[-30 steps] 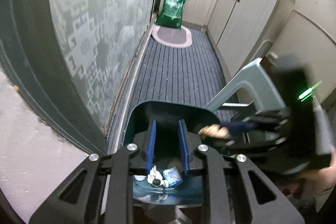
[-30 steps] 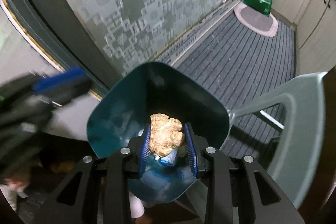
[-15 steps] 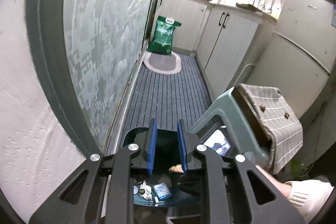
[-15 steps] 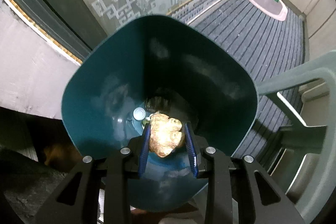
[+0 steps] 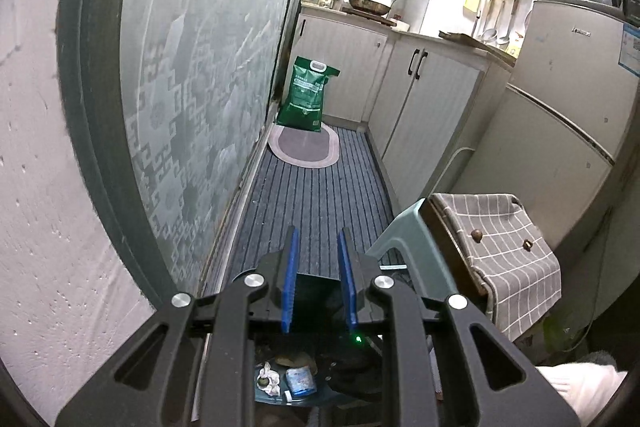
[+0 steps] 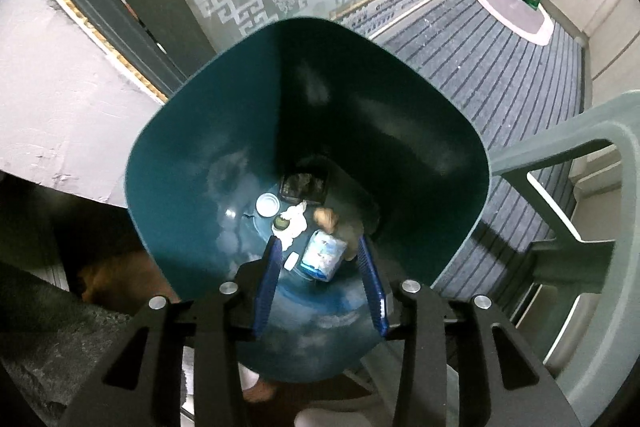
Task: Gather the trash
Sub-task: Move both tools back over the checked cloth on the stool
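Ginger (image 6: 326, 218), blurred and pale brown, lies on the floor of the teal bin (image 6: 192, 163) beyond our right gripper (image 6: 320, 259), whose blue pads stand apart with nothing pressed between them; these jaws have just been opening, and the root is clear of both pads. We point this gripper steeply down into the bin's mouth. Around the ginger we see other trash: a blue-and-white packet (image 6: 323, 254) just beside it, a crumpled white tissue (image 6: 294, 221) with a small dark round thing on it, a white round lid (image 6: 267, 205), a small white scrap (image 6: 292, 261), and a dark flat tray (image 6: 305, 186) against the far wall of the bin floor.

Our left gripper (image 5: 318, 269) sits higher and looks along the striped grey mat (image 5: 320, 187). Its blue pads are narrowly parted and hold nothing; only mat and a dark shape show between them. Under its frame the same trash appears again at the bin bottom.

Beside the bin stands a grey-green plastic stool (image 6: 580, 211). From the left view a checked grey cloth (image 5: 504, 243) drapes a box next to that stool. A green sack (image 5: 307, 94) leans at the far end of the mat, by a small oval rug (image 5: 305, 146), pale cabinets (image 5: 432, 95) and a frosted patterned glass door (image 5: 192, 67).
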Motion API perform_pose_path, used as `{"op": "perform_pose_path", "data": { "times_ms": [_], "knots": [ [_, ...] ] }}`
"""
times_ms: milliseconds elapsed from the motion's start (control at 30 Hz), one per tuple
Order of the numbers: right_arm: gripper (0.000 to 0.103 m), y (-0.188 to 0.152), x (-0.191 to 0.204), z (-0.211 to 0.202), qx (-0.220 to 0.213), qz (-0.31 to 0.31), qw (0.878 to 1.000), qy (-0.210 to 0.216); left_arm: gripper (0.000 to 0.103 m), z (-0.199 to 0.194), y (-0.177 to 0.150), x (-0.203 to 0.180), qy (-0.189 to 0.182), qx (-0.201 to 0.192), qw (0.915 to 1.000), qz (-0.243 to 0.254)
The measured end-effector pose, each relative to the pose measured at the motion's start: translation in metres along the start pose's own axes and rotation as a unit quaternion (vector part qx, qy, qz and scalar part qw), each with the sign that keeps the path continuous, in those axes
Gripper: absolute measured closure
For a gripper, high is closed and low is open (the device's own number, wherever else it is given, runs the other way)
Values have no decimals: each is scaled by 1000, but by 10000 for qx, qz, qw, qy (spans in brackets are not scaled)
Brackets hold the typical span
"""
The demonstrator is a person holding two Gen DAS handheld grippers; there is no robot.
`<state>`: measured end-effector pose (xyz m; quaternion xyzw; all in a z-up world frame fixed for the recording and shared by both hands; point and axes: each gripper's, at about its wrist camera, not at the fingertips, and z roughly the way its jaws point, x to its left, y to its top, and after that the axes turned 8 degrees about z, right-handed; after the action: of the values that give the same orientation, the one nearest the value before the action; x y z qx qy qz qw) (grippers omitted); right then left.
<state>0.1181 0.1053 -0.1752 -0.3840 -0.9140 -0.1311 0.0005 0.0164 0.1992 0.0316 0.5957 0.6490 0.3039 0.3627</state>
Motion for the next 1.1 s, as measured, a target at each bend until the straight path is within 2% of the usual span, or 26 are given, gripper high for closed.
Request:
{"op": "perform_pose_path", "data": {
  "times_ms": [367,600,700,833,1100],
  "knots": [
    [64,-2,5,-67,-773,-125,9966,262,81,-4,17,-26,-6,-202,9997,147],
    [64,-4,-6,-125,-1463,-75,9886,355,76,1,25,-42,-45,-269,9994,204],
    [64,-7,-18,-149,-1761,-1,9838,322,74,5,28,-49,-69,-264,9994,212],
    [72,-14,-42,-173,-2050,143,9784,205,72,14,30,-66,-123,-200,9992,328],
    [72,-33,-102,-203,-2371,606,9696,-63,69,41,30,-101,-235,-40,9980,593]
  ]
}}
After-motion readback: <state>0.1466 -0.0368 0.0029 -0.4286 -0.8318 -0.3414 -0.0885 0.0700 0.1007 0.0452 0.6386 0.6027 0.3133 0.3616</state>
